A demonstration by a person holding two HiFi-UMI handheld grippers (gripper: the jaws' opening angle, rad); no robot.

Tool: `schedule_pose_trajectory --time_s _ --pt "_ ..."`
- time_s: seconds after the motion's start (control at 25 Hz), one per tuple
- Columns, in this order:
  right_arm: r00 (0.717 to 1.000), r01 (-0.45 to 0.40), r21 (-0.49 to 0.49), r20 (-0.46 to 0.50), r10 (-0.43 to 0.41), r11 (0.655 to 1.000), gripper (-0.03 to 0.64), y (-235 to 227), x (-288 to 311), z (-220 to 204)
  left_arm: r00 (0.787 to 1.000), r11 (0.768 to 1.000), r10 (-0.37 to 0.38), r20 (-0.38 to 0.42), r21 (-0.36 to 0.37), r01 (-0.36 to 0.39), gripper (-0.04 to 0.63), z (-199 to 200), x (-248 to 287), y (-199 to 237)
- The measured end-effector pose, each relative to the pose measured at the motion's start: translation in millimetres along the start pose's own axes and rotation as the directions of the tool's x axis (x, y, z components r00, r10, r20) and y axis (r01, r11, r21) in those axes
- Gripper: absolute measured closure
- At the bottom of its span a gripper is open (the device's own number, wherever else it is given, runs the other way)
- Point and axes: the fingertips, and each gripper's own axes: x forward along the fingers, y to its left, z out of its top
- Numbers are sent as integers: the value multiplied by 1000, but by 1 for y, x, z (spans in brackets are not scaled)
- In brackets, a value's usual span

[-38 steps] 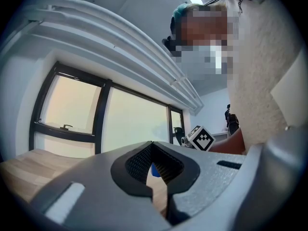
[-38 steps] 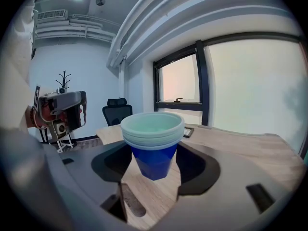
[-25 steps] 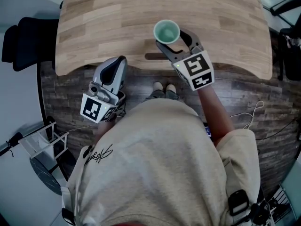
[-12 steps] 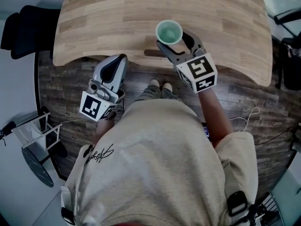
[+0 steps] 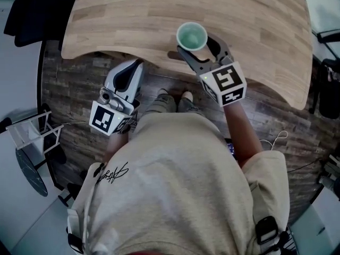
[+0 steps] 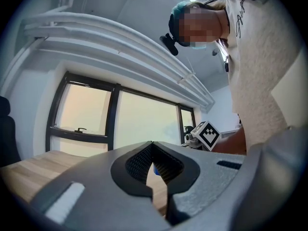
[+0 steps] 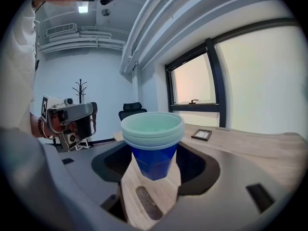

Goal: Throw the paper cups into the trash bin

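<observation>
A stack of blue paper cups (image 5: 191, 36) with pale green insides stands upright in my right gripper (image 5: 195, 43), which is shut on the cups' sides. In the right gripper view the paper cups (image 7: 153, 143) hang a little above the near edge of the wooden table (image 7: 250, 150), between the jaws of the right gripper (image 7: 154, 166). My left gripper (image 5: 134, 68) is shut and holds nothing, just off the table's near edge at my left. Its closed jaws fill the left gripper view (image 6: 153, 165).
The curved wooden table (image 5: 159, 15) carries a small dark frame (image 7: 201, 134) farther back. A black chair (image 5: 37, 9) stands at the table's far left and a white rack (image 5: 29, 137) on the floor at my left. Dark wood floor lies under my feet.
The head view has swung, so the table now sits tilted in the picture. Both grippers keep their places relative to my body, the cups still held.
</observation>
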Motion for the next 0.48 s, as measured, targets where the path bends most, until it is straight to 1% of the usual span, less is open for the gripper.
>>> schedule_pose_trajectory --time_s 0.24,0.48 --pt "996 -90 -29 0 90 996 333 27 28 10 996 996 89 -7 10 -89 592 1 -29 16" --pt "982 -187 -66 3 188 980 333 71 61 26 983 983 184 4 15 -184 592 14 -66 35"
